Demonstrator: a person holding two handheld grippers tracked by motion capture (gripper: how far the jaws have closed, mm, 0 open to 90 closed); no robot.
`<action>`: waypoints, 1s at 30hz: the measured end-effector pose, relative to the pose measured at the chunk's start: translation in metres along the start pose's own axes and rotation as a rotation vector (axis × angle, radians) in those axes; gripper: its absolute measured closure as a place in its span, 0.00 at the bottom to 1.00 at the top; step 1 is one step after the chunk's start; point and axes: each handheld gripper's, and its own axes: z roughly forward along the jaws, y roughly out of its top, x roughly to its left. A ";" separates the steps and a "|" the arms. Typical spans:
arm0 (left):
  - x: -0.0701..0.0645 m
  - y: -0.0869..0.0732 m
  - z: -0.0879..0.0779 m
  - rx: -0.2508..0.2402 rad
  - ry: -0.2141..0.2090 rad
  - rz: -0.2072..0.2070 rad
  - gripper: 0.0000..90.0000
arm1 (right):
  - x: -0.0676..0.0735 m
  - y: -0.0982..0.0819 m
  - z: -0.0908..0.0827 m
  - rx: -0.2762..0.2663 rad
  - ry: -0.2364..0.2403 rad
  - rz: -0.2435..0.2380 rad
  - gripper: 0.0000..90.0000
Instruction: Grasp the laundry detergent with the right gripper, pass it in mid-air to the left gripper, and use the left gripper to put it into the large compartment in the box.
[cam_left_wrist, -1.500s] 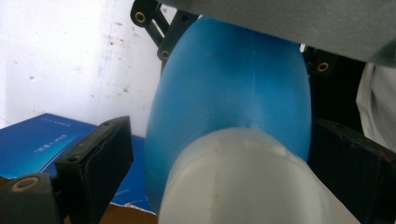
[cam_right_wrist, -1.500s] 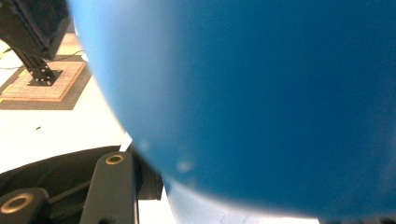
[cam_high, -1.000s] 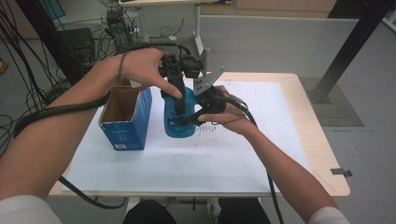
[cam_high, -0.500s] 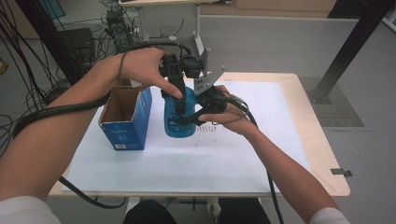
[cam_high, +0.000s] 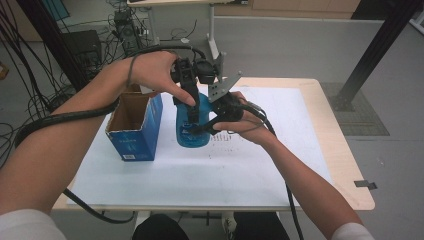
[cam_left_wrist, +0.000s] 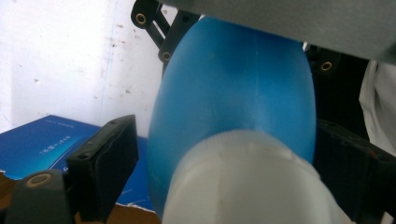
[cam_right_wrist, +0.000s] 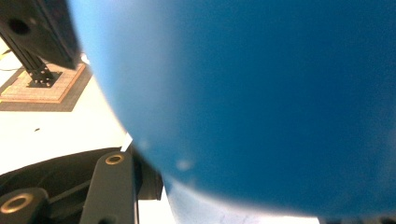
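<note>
Centrally, right tongs (cam_high: 202, 127) clamp blue bottle (cam_high: 192, 125); left tongs (cam_high: 192, 107) closing round white cap (cam_left_wrist: 243, 182), gap remaining; box (cam_high: 135, 132) just beside.

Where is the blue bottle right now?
In the high view the blue bottle stands mid-table on the white sheet, just right of the open blue box, between both claws.

White table sheet (cam_high: 260, 170), floor cables (cam_high: 30, 100)

The bottle (cam_left_wrist: 233, 93) looks like smooth blue plastic with a soft sheen, its cap (cam_left_wrist: 247, 182) matt white plastic; the box (cam_high: 134, 127) is cardboard, printed glossy blue outside, raw brown inside; the counter (cam_high: 345, 165) has a pale wood edge under matt white paper (cam_high: 200, 175).
</note>
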 end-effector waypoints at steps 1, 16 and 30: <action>0.000 0.000 0.000 0.000 0.000 0.000 0.18 | 0.000 0.000 0.000 0.001 0.000 0.002 0.49; -0.001 0.002 0.000 -0.004 -0.004 0.018 0.41 | 0.001 0.000 -0.003 0.001 0.002 0.000 0.49; -0.002 -0.001 0.004 0.020 -0.012 0.012 0.41 | -0.001 -0.001 0.003 0.000 0.000 -0.041 0.49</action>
